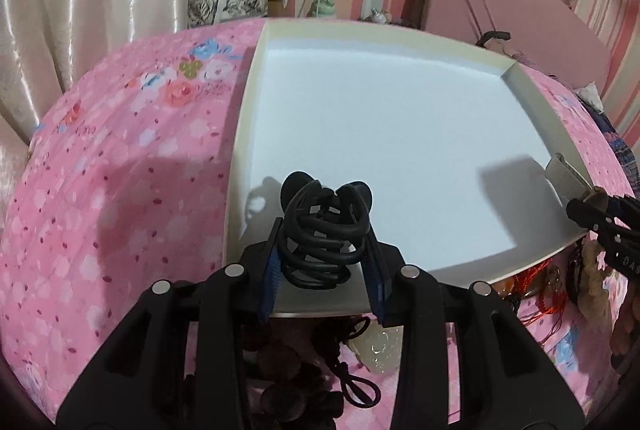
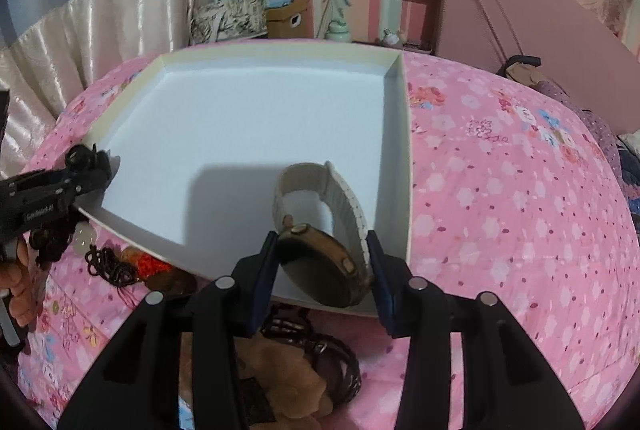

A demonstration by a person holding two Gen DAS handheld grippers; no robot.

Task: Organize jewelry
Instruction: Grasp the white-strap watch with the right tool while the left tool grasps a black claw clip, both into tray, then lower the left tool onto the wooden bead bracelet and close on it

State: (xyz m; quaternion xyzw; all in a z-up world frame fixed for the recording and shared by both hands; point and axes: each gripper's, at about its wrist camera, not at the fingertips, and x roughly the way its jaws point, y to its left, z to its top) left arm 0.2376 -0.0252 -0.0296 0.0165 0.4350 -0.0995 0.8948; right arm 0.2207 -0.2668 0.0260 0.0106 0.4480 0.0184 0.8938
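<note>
A shallow white box (image 1: 256, 102) lies on the pink floral bedspread; it also shows in the right wrist view (image 2: 400, 134). My left gripper (image 1: 325, 250) is shut on a black hair claw clip (image 1: 324, 230), held over the box's near left edge. My right gripper (image 2: 322, 266) is shut on a wristwatch (image 2: 320, 262) with a dark round face and cream band, held over the box's near right corner. The right gripper also shows at the right of the left wrist view (image 1: 592, 214), and the left gripper at the left of the right wrist view (image 2: 86, 162).
Loose jewelry lies on the bedspread below the box's near edge: dark beaded bracelets (image 1: 288, 366), a pale jade-like piece (image 1: 380, 350), red cord items (image 1: 536, 286), brown bead strands (image 2: 112, 266). A pink board (image 2: 520, 30) leans at the back right. Curtains hang at the left.
</note>
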